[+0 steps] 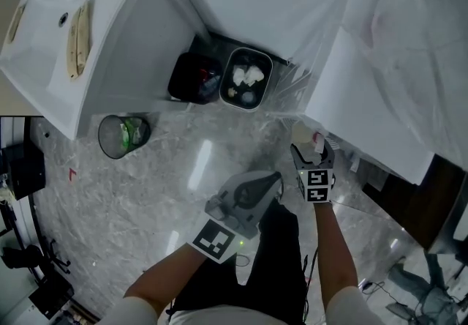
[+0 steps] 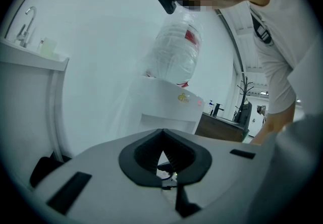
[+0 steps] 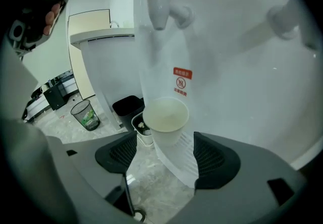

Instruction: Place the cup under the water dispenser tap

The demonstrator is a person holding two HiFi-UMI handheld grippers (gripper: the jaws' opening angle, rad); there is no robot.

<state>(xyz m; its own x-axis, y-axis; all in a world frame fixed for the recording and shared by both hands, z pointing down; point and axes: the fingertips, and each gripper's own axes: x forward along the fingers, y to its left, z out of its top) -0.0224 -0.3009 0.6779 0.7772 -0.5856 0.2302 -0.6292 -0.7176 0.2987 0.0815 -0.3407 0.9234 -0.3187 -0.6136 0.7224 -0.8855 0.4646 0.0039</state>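
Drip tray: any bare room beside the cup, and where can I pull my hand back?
Bare grille on the drip tray right of the cup. Open marble floor between the mesh basket and dispenser for withdrawing. Crowded: black bin and white bin in the corner.

from our head we look steeply down at the floor (image 1: 131, 199). our right gripper view faces the water dispenser (image 3: 237, 76) up close; our left sees it from farther back.

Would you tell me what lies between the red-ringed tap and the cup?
Nothing; in the right gripper view the stretch from tap to cup is bare.
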